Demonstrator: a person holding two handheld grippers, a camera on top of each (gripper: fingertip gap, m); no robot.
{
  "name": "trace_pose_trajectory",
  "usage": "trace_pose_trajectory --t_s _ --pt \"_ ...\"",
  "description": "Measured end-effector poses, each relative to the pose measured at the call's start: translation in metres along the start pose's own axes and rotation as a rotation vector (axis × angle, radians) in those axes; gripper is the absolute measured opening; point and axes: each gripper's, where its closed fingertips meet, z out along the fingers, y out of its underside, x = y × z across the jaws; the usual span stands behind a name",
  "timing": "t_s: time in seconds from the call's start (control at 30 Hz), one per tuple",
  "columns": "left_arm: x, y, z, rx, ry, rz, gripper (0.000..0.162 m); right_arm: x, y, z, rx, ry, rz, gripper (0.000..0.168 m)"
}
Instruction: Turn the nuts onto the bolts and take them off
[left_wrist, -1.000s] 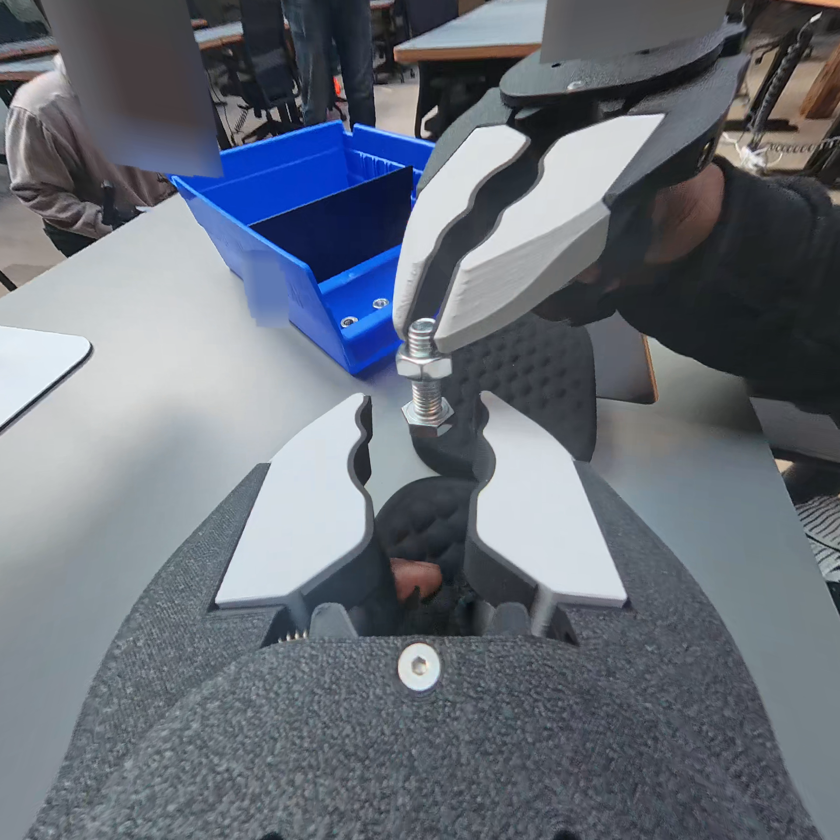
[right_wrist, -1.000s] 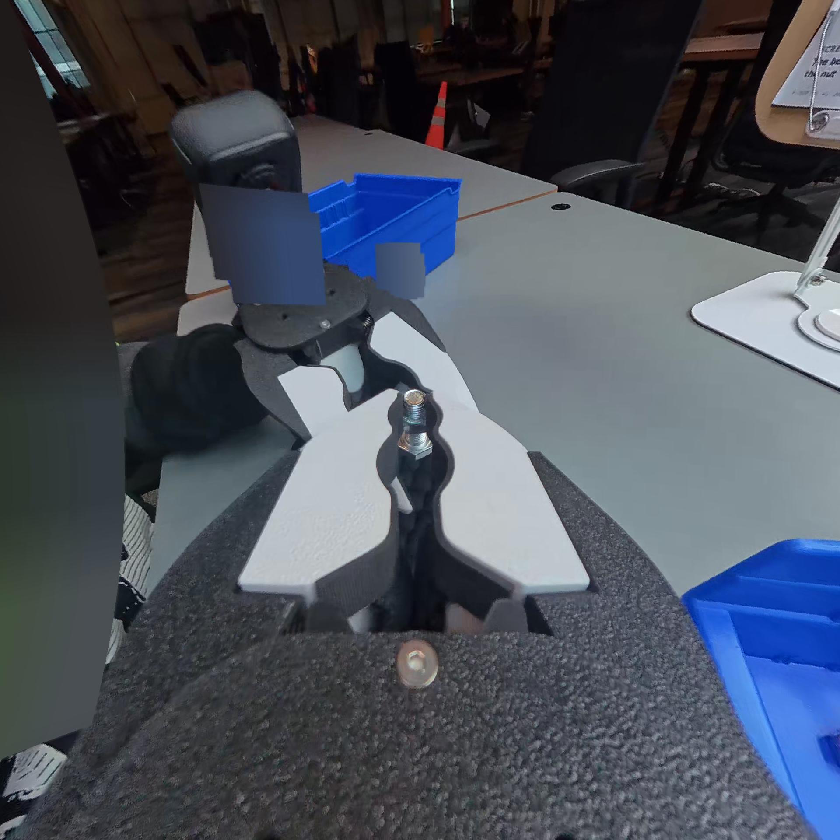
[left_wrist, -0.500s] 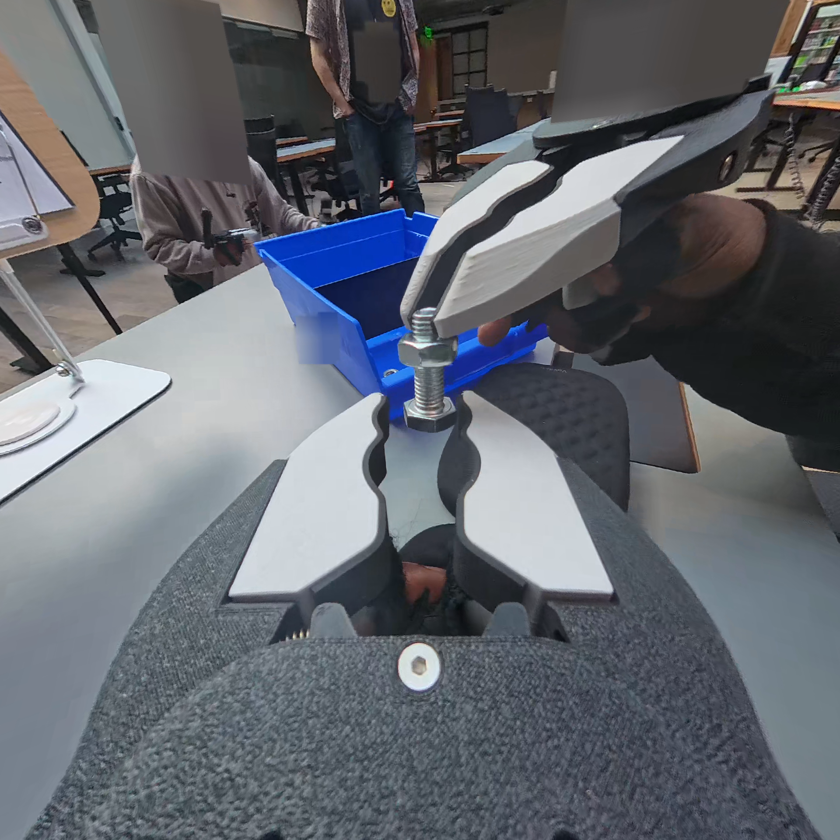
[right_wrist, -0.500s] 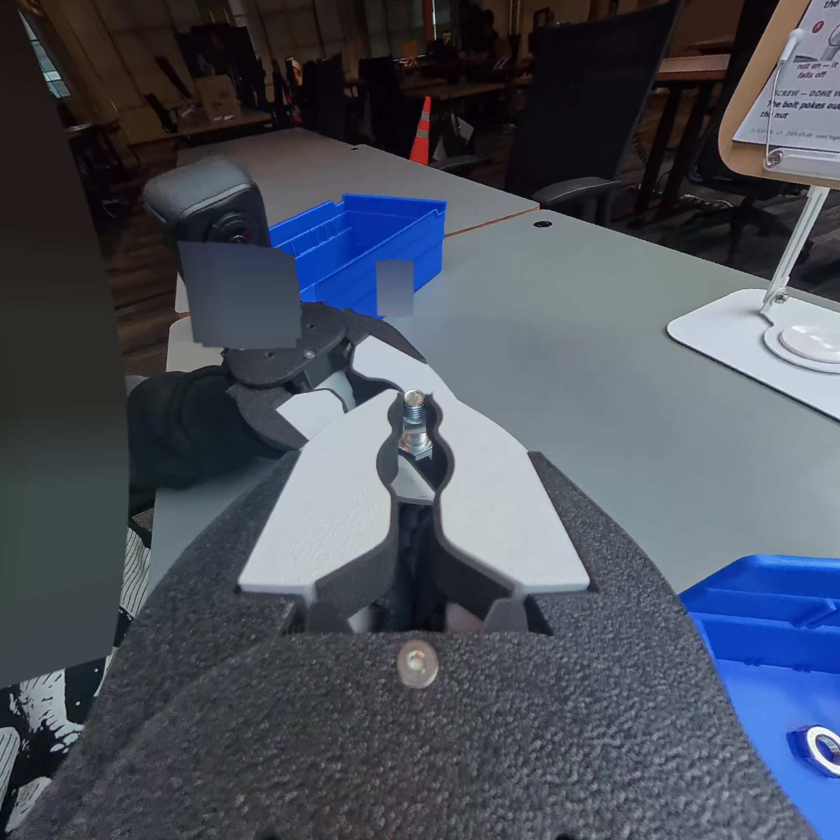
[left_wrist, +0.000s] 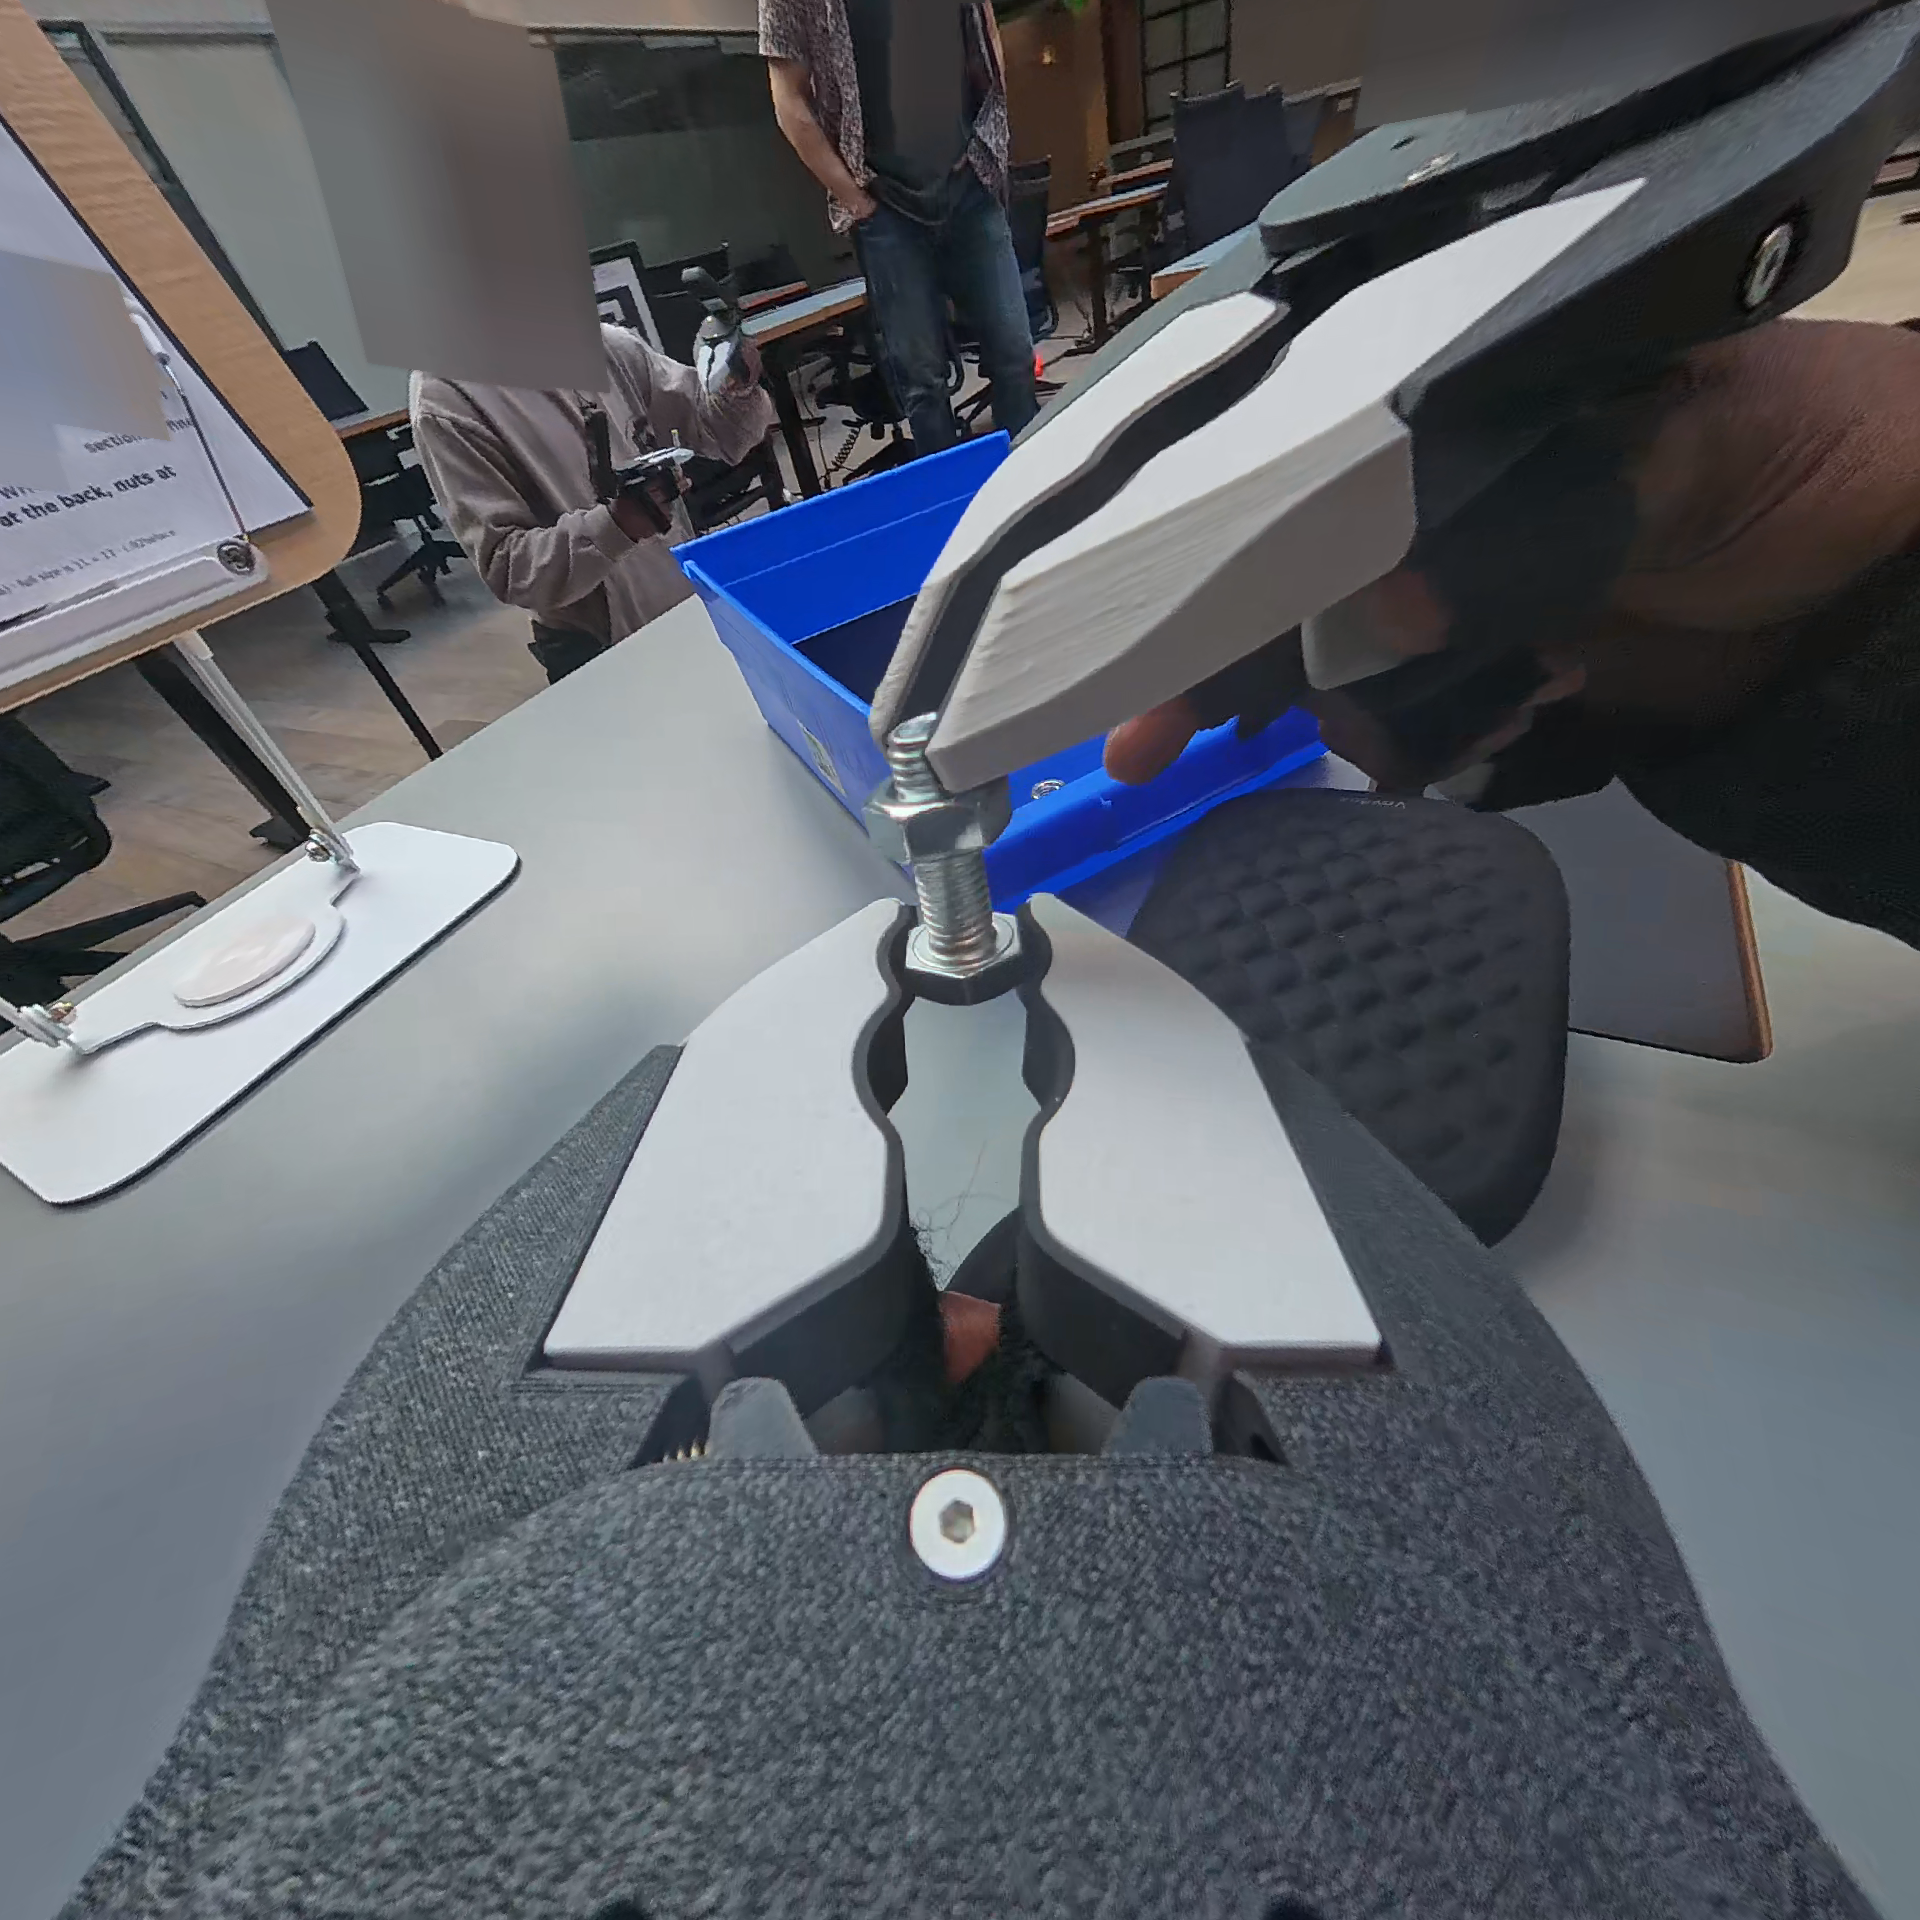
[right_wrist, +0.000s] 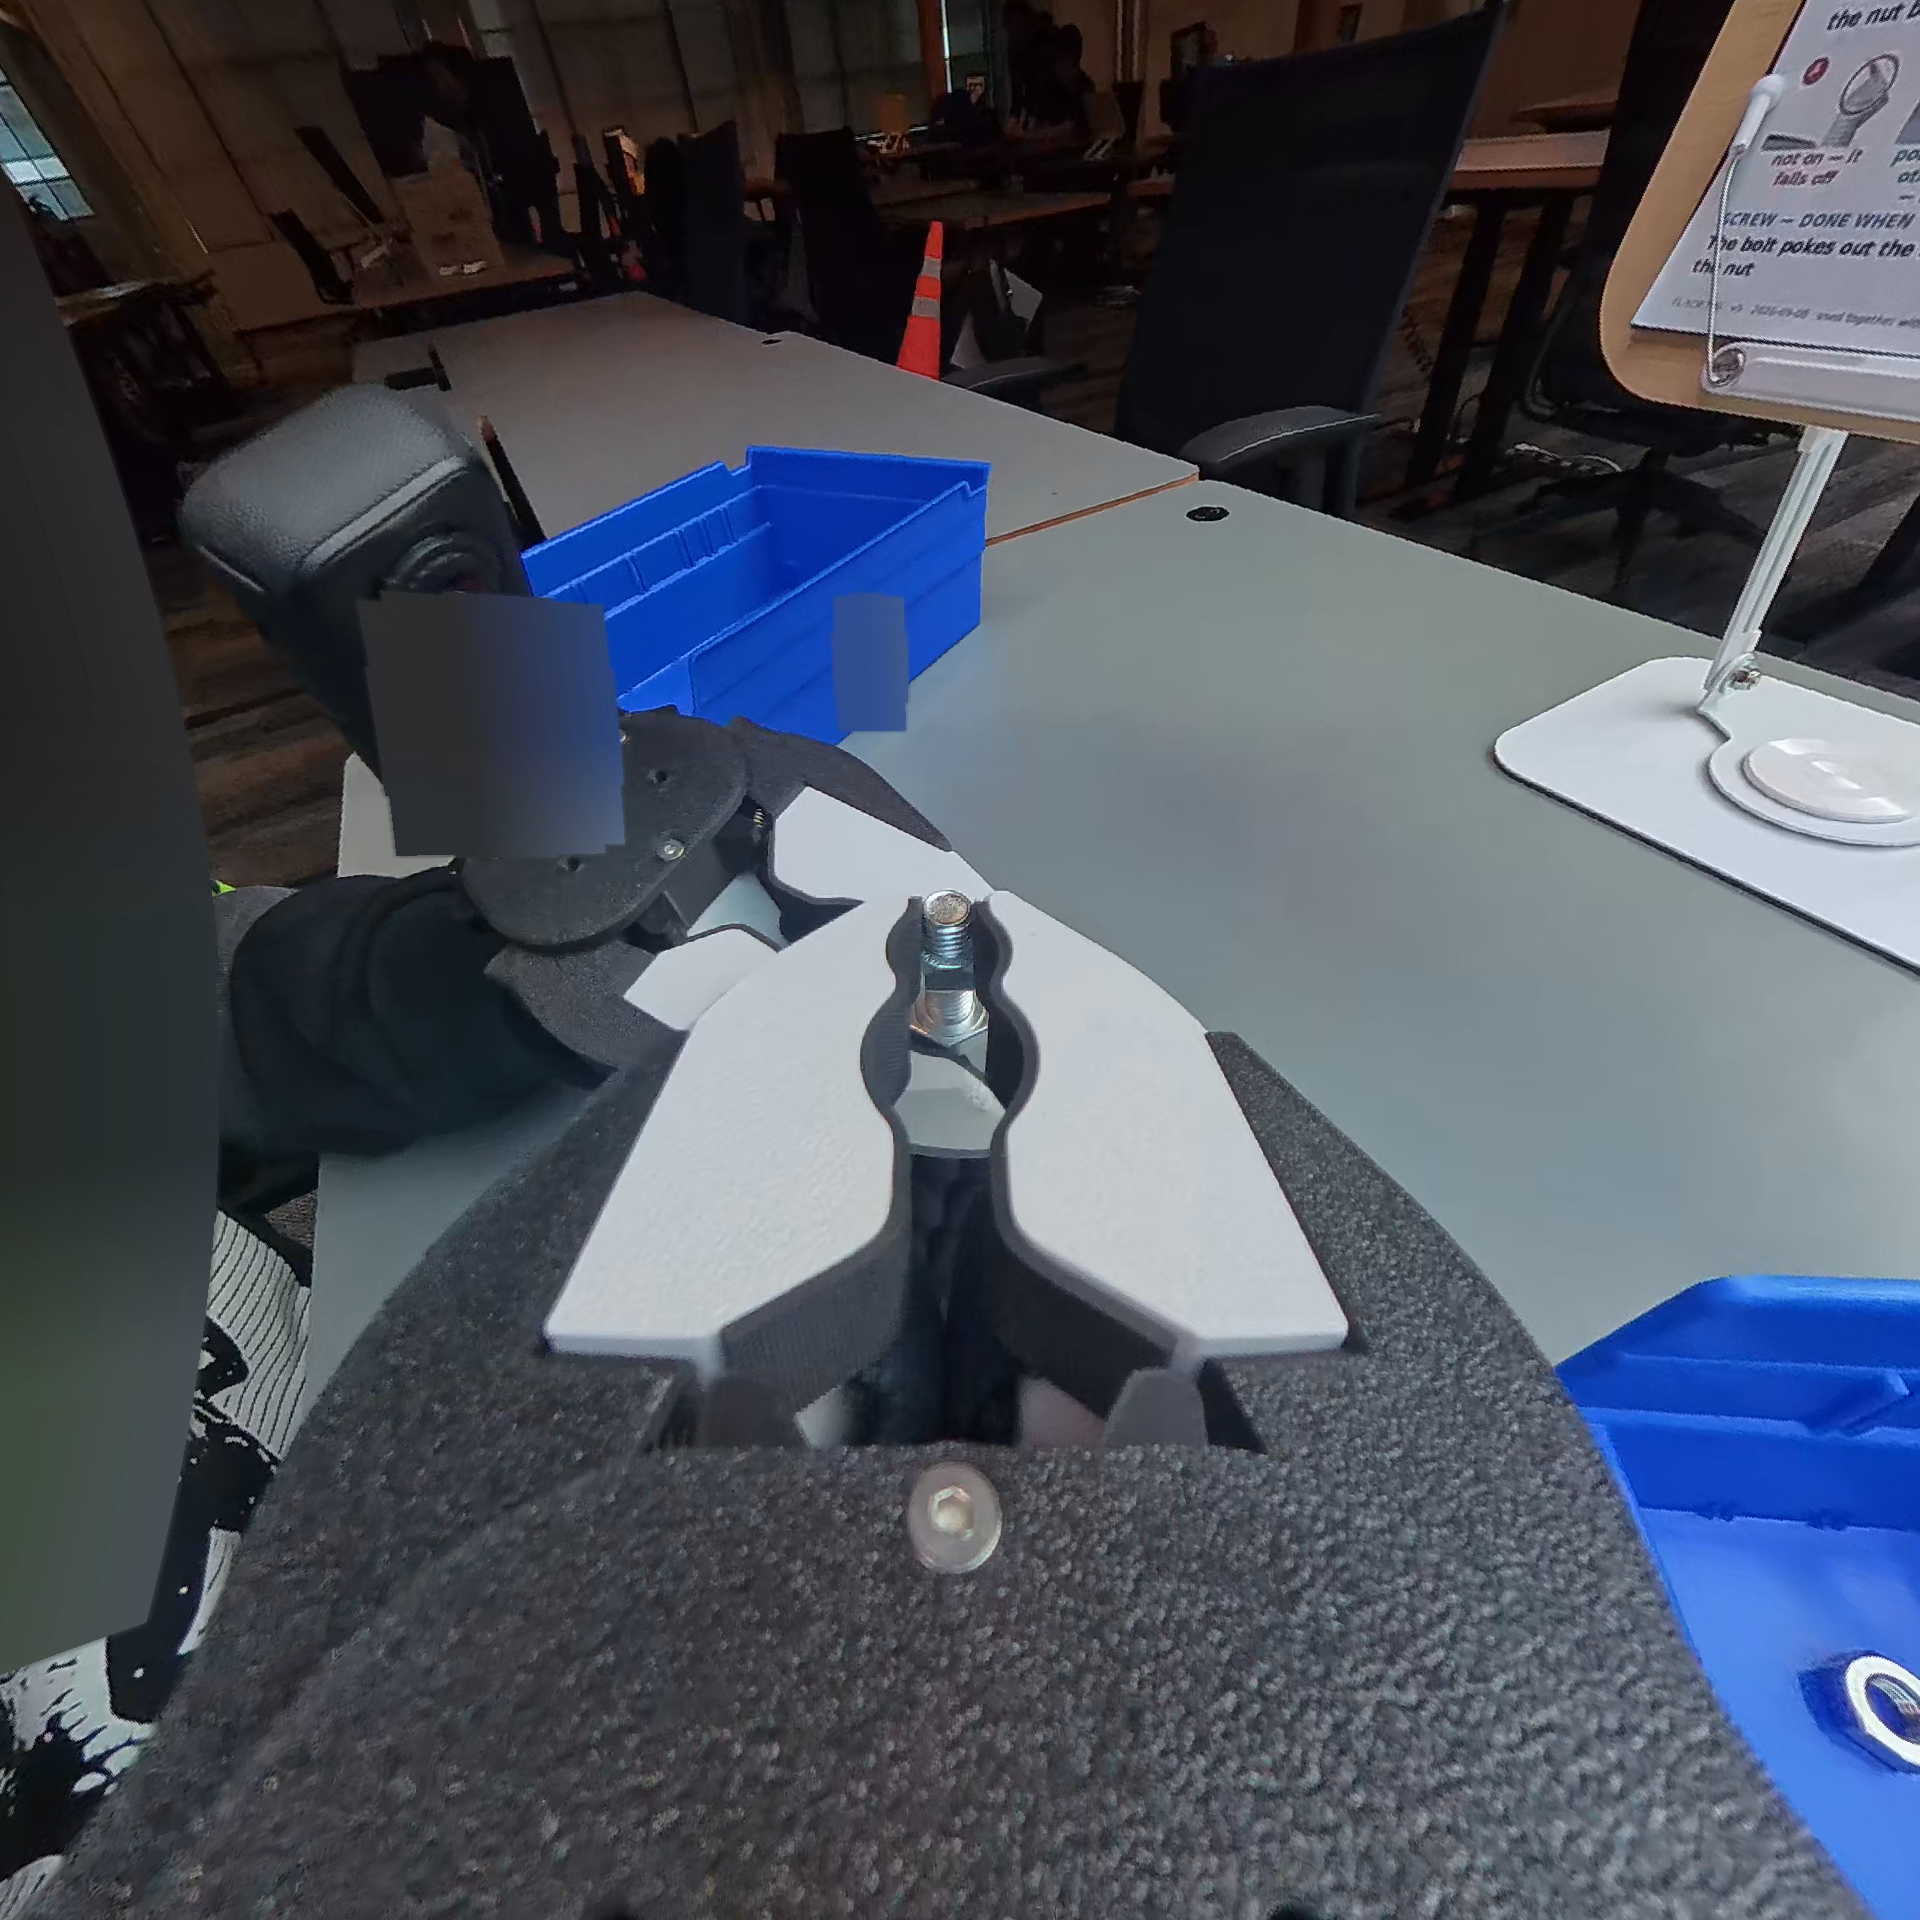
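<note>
Two hand-held tongs meet over a grey desk, sharing one upright steel bolt. The left tongs are closed on the bolt's hexagonal head, their pale fingers pinching it at the tips with a narrow gap behind. The right tongs come down from two o'clock in the left wrist view, nearly closed, their tips gripping the nut that sits high on the thread, with the bolt's end just poking above it. In the right wrist view the same nut is squeezed between that gripper's own fingertips, at the centre of the picture.

A blue bin stands on the desk just behind the bolt, at twelve o'clock; loose hardware lies on its floor. A second blue bin sits farther off at eleven o'clock in the right wrist view. A white stand base rests at nine o'clock, carrying a clipboard. A black chair back is at three o'clock. Two people are beyond the desk.
</note>
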Motion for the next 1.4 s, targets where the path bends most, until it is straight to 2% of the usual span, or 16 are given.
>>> trace_pose_trajectory --t_s 0.3,0.6,0.83,1.27,1.3,1.4 --pt "-0.001 0.000 -0.002 0.011 0.009 -0.015 0.016 0.000 -0.001 0.001 0.022 -0.002 0.040 0.008" --pt "-0.007 -0.001 -0.001 0.006 -0.087 0.050 0.016 -0.002 -0.006 0.004 0.072 0.026 0.062 0.008" --pt "-0.003 -0.004 -0.004 0.030 -0.034 -0.012 0.019 -0.007 -0.004 0.003 0.037 0.009 -0.056 0.008" --pt "0.003 -0.006 -0.007 0.063 0.043 -0.057 0.014 -0.012 -0.006 0.000 0.028 -0.034 -0.078 0.009" --pt "0.004 -0.007 -0.008 0.071 0.062 -0.070 0.014 -0.011 -0.007 0.000 0.040 -0.037 -0.066 0.013" --pt "0.010 -0.010 -0.010 0.096 0.126 -0.112 0.014 -0.009 -0.007 -0.002 0.063 -0.050 -0.050 0.046"
